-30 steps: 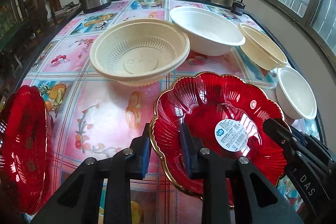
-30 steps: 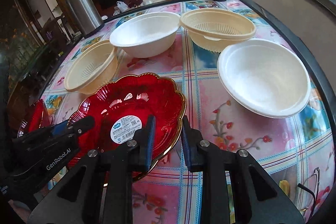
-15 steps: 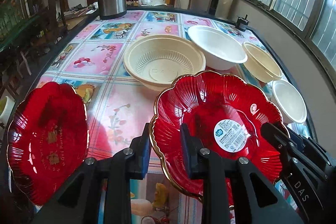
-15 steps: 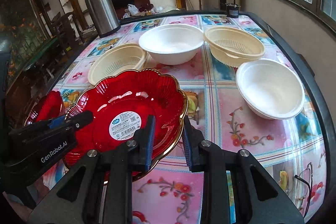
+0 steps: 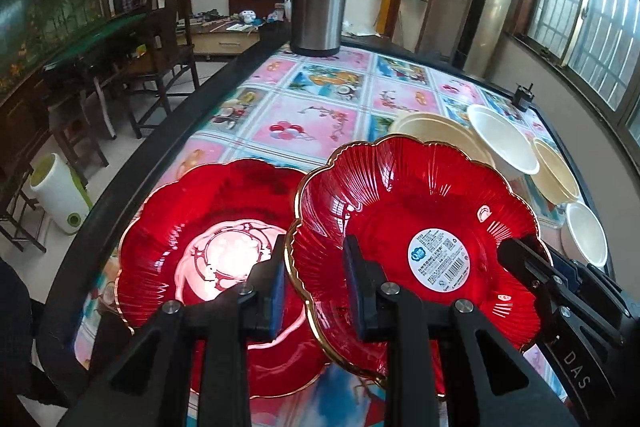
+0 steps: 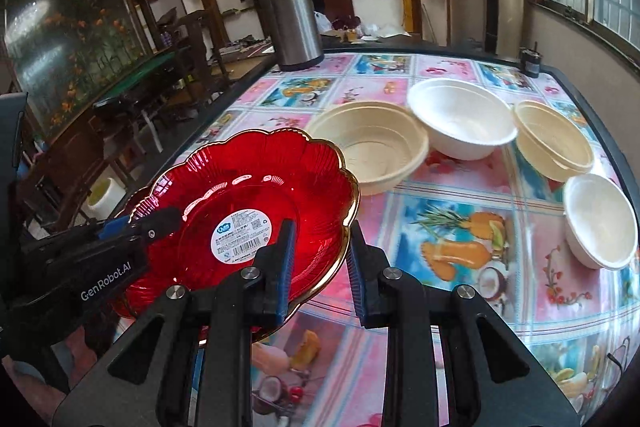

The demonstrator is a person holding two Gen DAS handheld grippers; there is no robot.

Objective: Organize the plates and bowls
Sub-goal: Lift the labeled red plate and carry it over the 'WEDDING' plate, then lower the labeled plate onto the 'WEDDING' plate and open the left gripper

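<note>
1. The table with the glossy fruit-print cloth point(image 6: 460, 227) stood in a furnished room.
2. The left gripper point(image 5: 314, 287) and right gripper point(image 6: 318, 267) each pinched opposite rims of the scalloped red gold-edged plastic plate point(image 5: 416, 227), held above the table.
3. A second red scalloped plate point(image 5: 208, 251) lay just beside it.
4. Beyond were cream and white bowls point(image 6: 464, 123), then a steel flask point(image 6: 290, 15).

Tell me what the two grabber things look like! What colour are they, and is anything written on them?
Both are black plastic, with silver screws. The left gripper has dark blue pads on its fingers, and the right gripper has brighter blue ones. White writing says "GenRobot.AI" on the left one and "DAS" on the right. No cables show.
</note>
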